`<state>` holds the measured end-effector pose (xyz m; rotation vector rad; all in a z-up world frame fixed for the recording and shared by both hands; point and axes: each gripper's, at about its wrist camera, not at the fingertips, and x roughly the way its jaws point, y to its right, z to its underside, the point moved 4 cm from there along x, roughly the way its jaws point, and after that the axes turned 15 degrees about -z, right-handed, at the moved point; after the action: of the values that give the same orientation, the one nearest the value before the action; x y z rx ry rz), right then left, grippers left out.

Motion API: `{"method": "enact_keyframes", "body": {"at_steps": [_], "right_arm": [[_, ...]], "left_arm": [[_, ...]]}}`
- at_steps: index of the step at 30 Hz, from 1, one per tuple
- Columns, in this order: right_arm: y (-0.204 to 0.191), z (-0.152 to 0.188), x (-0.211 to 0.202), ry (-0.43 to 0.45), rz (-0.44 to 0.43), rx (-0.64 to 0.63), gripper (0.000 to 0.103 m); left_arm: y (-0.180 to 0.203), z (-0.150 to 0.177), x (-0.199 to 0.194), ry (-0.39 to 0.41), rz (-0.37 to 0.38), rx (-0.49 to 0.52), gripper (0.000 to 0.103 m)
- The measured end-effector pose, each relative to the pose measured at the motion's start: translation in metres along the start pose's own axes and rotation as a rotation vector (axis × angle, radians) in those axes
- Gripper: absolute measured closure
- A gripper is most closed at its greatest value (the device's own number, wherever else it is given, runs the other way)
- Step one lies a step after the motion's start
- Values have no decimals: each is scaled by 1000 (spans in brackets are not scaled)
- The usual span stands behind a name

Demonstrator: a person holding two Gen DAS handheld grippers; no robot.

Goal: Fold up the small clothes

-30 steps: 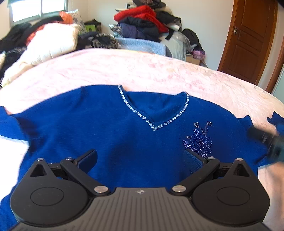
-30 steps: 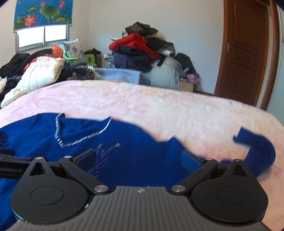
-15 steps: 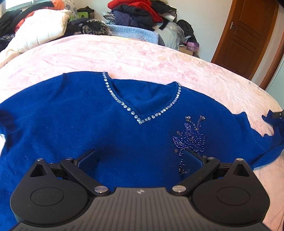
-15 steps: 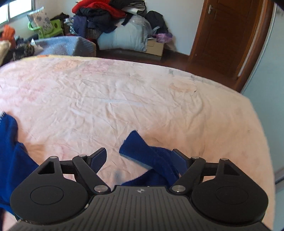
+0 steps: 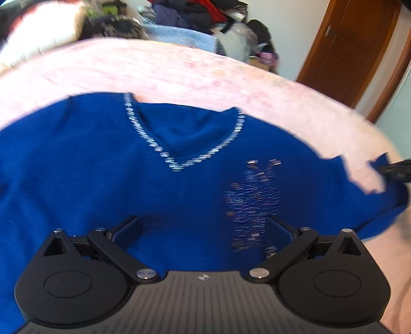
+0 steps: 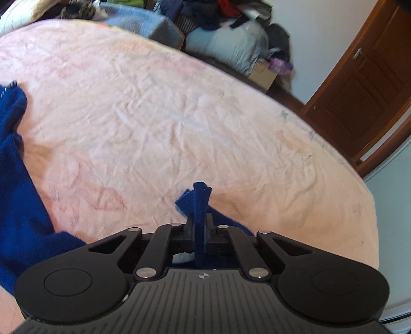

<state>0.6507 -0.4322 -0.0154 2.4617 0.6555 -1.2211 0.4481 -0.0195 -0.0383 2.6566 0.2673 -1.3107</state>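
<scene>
- Since half a second ago the right gripper (image 6: pixel 199 226) has gone from jaws spread around the sleeve end to jaws pressed together on it; a narrow ridge of blue knit now stands up between the fingers.
- Blur has crept into the left wrist view, which was sharp before; the left gripper (image 5: pixel 203 228) is above the sweater's chest, much as it was, with its jaws spread wide and nothing between them.
- Spread front-up on the pink bedspread (image 5: pixel 179 74), the blue V-neck sweater (image 5: pixel 77 164) has its neckline pointing away from the left camera.
- A line of silver rhinestones (image 5: pixel 177 164) trims the V of the neck, smeared by motion.
- Beaded floral embroidery (image 5: pixel 253 195) sits on the chest just ahead of the left gripper's right-hand finger (image 5: pixel 278 230).
- At the far right edge of the left view, the sweater's sleeve (image 5: pixel 385 195) runs out toward a dark blurred shape that I cannot identify with certainty.
- From the right wrist view, the pinched sleeve cuff (image 6: pixel 199 197) is lifted slightly off the bedspread (image 6: pixel 179 115), with more blue cloth bunched beneath the gripper.
- More of the sweater (image 6: pixel 18 195) lies along the left edge of that view, apart from the cuff on the visible bed surface.
- Beyond the bed, a heap of clothes (image 6: pixel 218 15) is piled against the wall, and a brown wooden door (image 6: pixel 364 84) stands to the right.
</scene>
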Motion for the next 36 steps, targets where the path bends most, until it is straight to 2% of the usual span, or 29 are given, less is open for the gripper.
{"method": "enact_keyframes", "body": {"at_steps": [2, 4, 6, 9, 11, 15, 16, 17, 18, 19, 20, 21, 24, 26, 28, 29, 32, 35, 36], "right_arm": [[-24, -5, -24, 105, 0, -39, 98], [-60, -9, -46, 203, 3, -90, 98], [-108, -11, -61, 287, -18, -139, 98], [-182, 0, -64, 346, -23, -270, 98], [-226, 11, -60, 368, -3, -386, 98], [-282, 31, -57, 399, 102, -610, 98], [-288, 33, -58, 394, 97, -623, 92], [-290, 34, -58, 391, 96, -629, 92], [-293, 36, -59, 393, 101, -641, 92], [-295, 38, -58, 387, 107, -659, 92], [-297, 38, -58, 386, 131, -678, 92], [-298, 38, -58, 383, 156, -695, 92], [-296, 37, -61, 369, 152, -703, 94], [-297, 37, -67, 373, 161, -708, 84], [-295, 40, -76, 367, 119, -681, 81], [-292, 40, -82, 363, 96, -659, 71], [-284, 41, -99, 384, 65, -598, 53], [-271, 36, -112, 371, 29, -509, 50], [-268, 34, -117, 370, 17, -466, 50]], "left_arm": [[-3, -6, -1, -47, 166, -106, 0], [-4, -13, -1, -102, 386, -257, 0], [4, -21, -1, -154, 578, -353, 0], [28, -29, 1, -197, 723, -420, 0], [43, -29, 9, -270, 779, -453, 0], [55, -17, 24, -421, 808, -543, 1], [56, -14, 26, -434, 813, -551, 2], [56, -13, 26, -433, 820, -553, 9], [58, -11, 28, -433, 824, -548, 26], [59, -10, 30, -437, 823, -541, 50], [61, -9, 31, -445, 809, -532, 58], [61, -8, 33, -450, 782, -518, 74], [58, -4, 36, -474, 750, -517, 76], [56, -4, 39, -484, 758, -521, 74], [57, -3, 42, -487, 749, -519, 75], [58, -3, 42, -484, 744, -512, 75], [57, 0, 45, -496, 723, -502, 75], [59, 3, 46, -505, 657, -447, 77], [63, 5, 47, -508, 622, -399, 86]]}}
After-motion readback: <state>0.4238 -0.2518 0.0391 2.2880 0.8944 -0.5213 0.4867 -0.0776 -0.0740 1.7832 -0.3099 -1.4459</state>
